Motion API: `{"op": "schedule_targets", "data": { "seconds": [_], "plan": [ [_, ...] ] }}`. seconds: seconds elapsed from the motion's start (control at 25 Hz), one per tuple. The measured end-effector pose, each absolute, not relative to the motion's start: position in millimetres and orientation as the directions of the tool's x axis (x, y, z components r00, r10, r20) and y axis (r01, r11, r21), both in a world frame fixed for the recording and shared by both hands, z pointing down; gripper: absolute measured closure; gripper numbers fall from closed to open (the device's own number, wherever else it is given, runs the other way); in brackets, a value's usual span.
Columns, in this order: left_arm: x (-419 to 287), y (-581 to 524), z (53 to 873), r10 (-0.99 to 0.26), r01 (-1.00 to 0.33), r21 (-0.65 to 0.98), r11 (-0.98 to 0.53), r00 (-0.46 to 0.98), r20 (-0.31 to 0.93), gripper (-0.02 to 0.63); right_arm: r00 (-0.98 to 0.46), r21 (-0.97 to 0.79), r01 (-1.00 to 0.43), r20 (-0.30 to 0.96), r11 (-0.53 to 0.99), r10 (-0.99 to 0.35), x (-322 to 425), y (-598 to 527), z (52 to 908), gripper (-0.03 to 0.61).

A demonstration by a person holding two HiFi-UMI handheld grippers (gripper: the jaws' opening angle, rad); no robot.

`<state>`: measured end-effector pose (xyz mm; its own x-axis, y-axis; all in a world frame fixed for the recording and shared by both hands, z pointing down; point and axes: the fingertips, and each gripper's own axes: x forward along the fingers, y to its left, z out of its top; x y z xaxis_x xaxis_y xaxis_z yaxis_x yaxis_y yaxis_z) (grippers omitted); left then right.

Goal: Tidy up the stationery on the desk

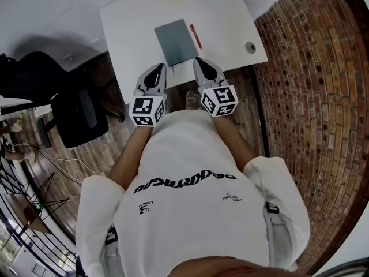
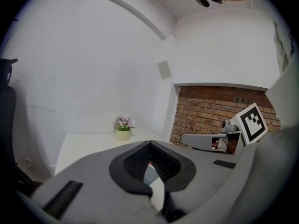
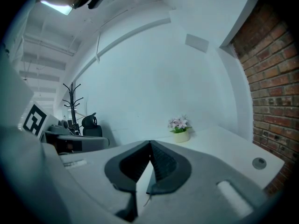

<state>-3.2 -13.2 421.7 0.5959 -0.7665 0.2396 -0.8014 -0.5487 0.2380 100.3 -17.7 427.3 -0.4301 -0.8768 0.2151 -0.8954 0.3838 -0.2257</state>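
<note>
Grey notebook [image 1: 176,41], just beyond left claw [image 1: 161,68] (shut)

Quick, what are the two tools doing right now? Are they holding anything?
Left tool: closed, jaw tips together, holding nothing.
Right tool: closed, jaw tips together, holding nothing.

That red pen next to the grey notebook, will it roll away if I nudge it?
Probably: the red pen looks slim and lies loose on the smooth white desk. It is likely light and stiff, so easy to lift.
</note>
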Motion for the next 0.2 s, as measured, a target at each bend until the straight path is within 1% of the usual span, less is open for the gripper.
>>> {"op": "schedule_targets", "data": {
  "seconds": [0.2],
  "plan": [
    [-4.4,-11.4,422.7,-0.767,-0.804,0.237,-0.546,0.593,0.245,0.617,-0.434,-0.225,-0.894,0.217,0.388,-0.875,98.7,-15.5,427.3,0.584]
  ]
}}
